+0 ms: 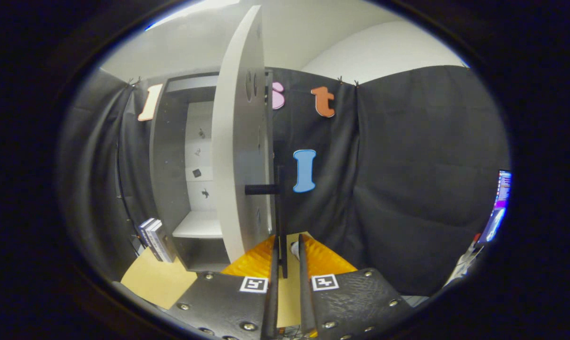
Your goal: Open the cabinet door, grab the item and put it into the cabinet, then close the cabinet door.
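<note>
We see a tall white wooden cabinet (181, 156) with its flat white door (235, 141) swung open, edge-on toward us. A slim black vertical bar handle (280, 212) stands off the door's outer face, its long axis upright, directly ahead of our gripper (289, 252). The fingers sit close together around the handle's lower end; whether they press it, we cannot tell. Left of the cabinet, books (155, 238) lean on the counter (155, 281).

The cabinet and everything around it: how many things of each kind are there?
Cabinet: 1
Cabinet door, open: 1
Door handle: 1
Books, standing beside the cabinet: 2
Screen: 1
Gripper, fingers nearly closed at the handle: 1
Total: 7
</note>
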